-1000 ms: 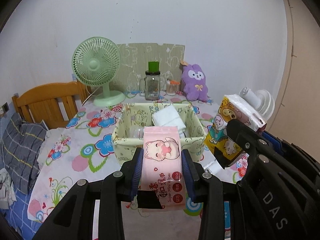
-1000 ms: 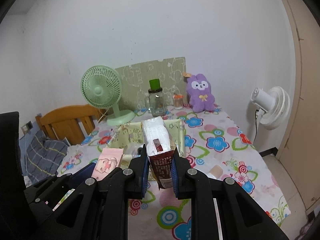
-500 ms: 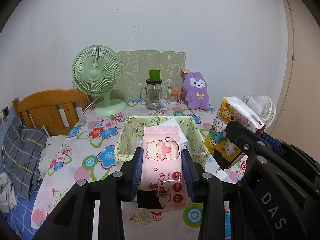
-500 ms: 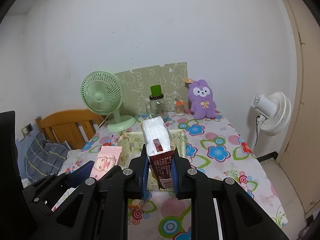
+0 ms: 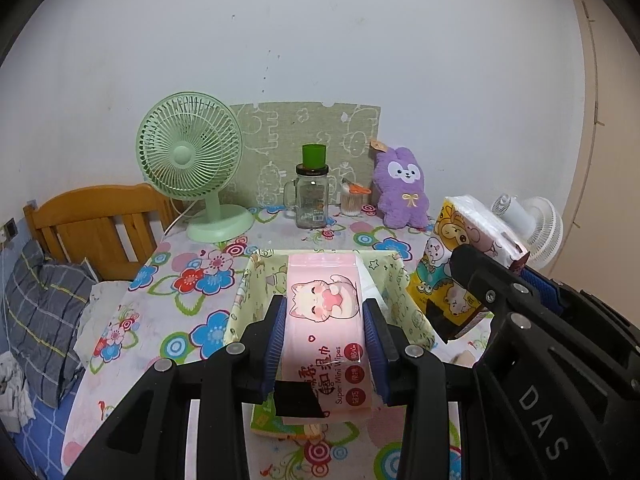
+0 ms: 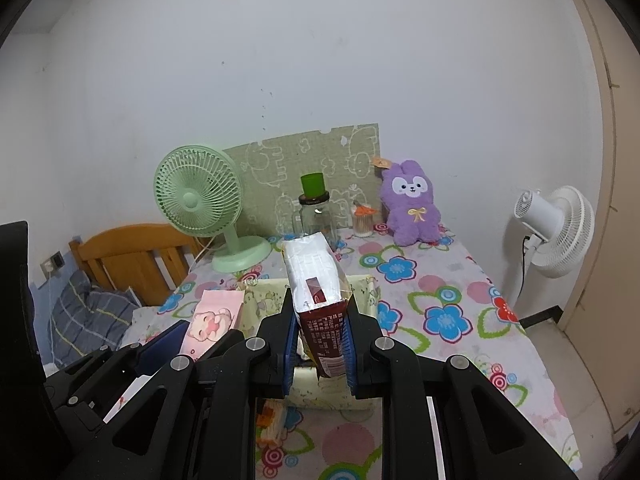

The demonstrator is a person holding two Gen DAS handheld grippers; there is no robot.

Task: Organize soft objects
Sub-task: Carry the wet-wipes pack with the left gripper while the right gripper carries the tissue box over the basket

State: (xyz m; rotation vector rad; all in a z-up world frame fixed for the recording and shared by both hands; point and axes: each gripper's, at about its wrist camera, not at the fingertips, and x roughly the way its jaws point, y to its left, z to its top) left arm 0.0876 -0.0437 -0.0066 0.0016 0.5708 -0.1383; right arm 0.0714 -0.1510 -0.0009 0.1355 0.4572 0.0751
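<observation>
My left gripper (image 5: 325, 312) is shut on a pink wet-wipes pack (image 5: 326, 312) with a cat picture, held above the near side of a pale green fabric basket (image 5: 416, 312). My right gripper (image 6: 319, 312) is shut on a tissue pack (image 6: 316, 276) with a cartoon print, held above the same basket (image 6: 368, 292). The tissue pack also shows in the left wrist view (image 5: 460, 264) at the right, and the wipes pack in the right wrist view (image 6: 212, 320) at the left. A white folded item lies in the basket, mostly hidden.
On the flowered table (image 5: 192, 312) stand a green desk fan (image 5: 192, 168), a glass jar with a green lid (image 5: 312, 196), a toothpick jar (image 5: 354, 200) and a purple plush rabbit (image 5: 400, 188). A wooden chair (image 5: 96, 224) stands left, a white floor fan (image 6: 556, 232) right.
Both grippers have risen and drawn back a little with their packs, so the basket and table look farther away and lower. Both grips are unchanged.
</observation>
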